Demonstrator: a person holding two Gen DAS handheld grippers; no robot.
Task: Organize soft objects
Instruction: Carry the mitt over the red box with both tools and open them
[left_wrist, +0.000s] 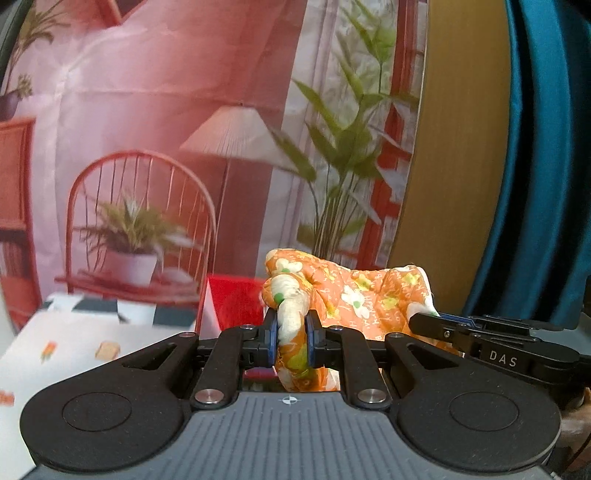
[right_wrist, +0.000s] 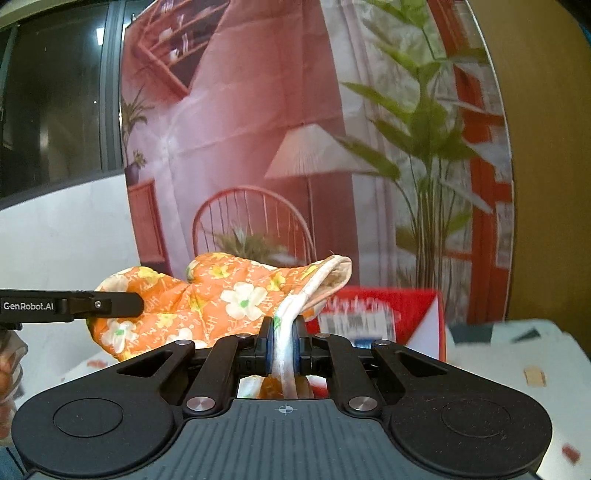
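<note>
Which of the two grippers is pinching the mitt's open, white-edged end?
The right gripper; it clamps the orange oven mitt's white cuff, while the left gripper squeezes the rounded closed end.

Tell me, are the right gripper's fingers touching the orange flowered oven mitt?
Touching. The right wrist view shows the right gripper shut on the oven mitt, both fingers pinching its white cuff edge.

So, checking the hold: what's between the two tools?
Only the orange floral mitt, spanning from the left tool to the right tool; both wrist views show it.
</note>
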